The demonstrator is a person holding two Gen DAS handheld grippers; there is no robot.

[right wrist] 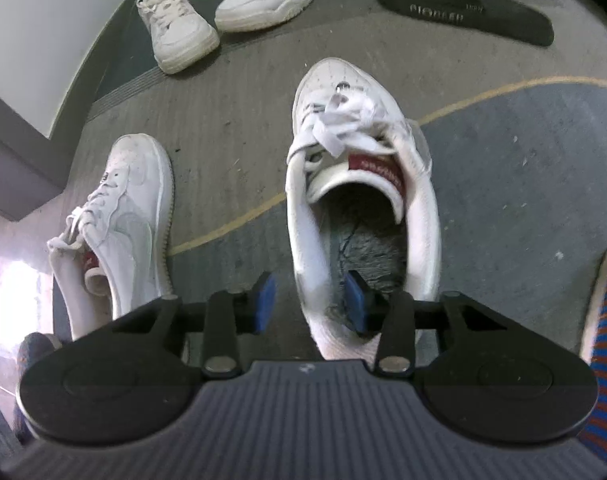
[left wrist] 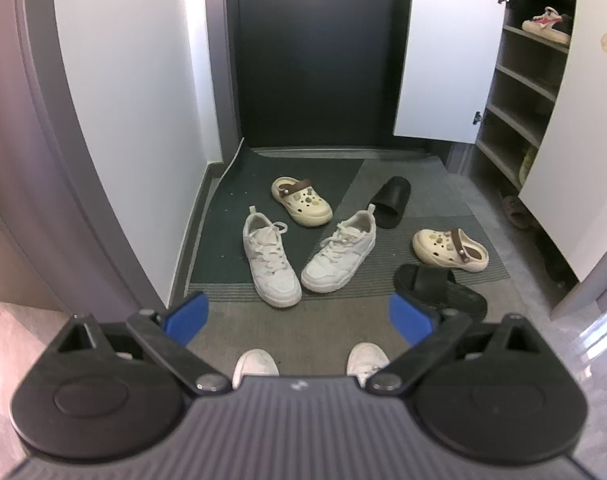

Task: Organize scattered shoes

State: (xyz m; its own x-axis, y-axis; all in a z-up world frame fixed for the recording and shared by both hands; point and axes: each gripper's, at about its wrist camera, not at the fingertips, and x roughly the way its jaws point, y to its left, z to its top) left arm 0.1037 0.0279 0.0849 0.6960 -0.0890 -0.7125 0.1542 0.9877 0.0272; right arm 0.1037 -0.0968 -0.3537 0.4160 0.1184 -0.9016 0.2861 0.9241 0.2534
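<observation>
The white leather low-top sneaker with a red tongue label [right wrist: 355, 184] sits on the grey mat just ahead of its mate [right wrist: 119, 216]. The right gripper [right wrist: 309, 300] straddles its left heel wall, one blue pad inside, one outside, pads apparently not yet pressing; best to bite deep on the collar before lifting. The left gripper [left wrist: 299, 316] hangs spread and empty. The black rubber slide [right wrist: 463, 12] reads "PIONEER"; the red label is too blurred to read.
</observation>
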